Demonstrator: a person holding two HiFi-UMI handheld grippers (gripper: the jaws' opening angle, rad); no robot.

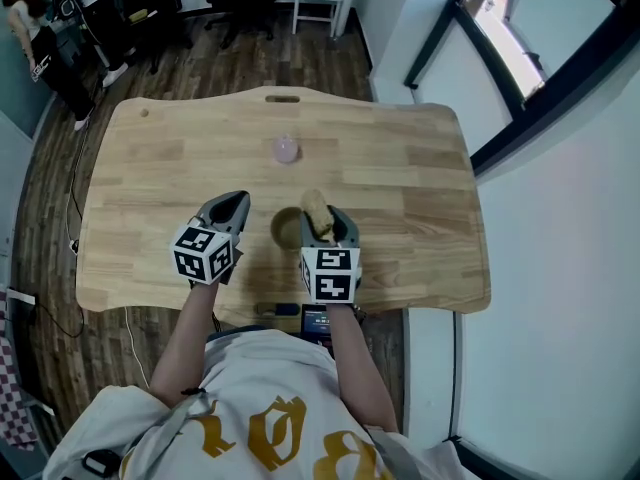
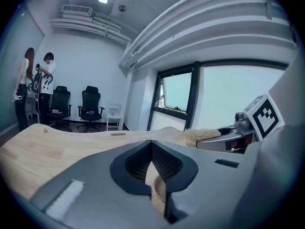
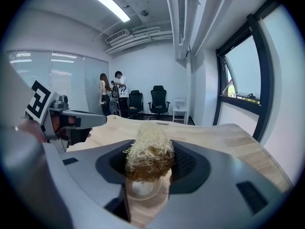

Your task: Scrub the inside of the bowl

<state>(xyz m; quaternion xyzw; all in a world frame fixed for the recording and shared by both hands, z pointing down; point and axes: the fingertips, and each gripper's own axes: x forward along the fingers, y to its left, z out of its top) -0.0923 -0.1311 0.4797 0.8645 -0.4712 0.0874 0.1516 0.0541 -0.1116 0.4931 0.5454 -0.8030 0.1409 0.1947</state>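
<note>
My right gripper (image 1: 325, 230) is clamped on the pale fibrous scrubber (image 3: 148, 149), and the bowl (image 3: 140, 189) sits directly beneath its jaws. My left gripper (image 2: 151, 147), jaws pressed together on nothing, waits beside that bowl. I can't tell whether the scrubber touches the inside, so I judge the scrubbing is mostly still to do.

Bowl (image 1: 284, 230) hemmed between left claw (image 1: 238, 200) and right claw (image 1: 326, 220) with scrubber (image 1: 317, 208) — pink object (image 1: 287, 149) beyond, well apart.

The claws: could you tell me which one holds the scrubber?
The right claw: its jaws clamp the scrubber, while the left claw is shut, empty.
</note>
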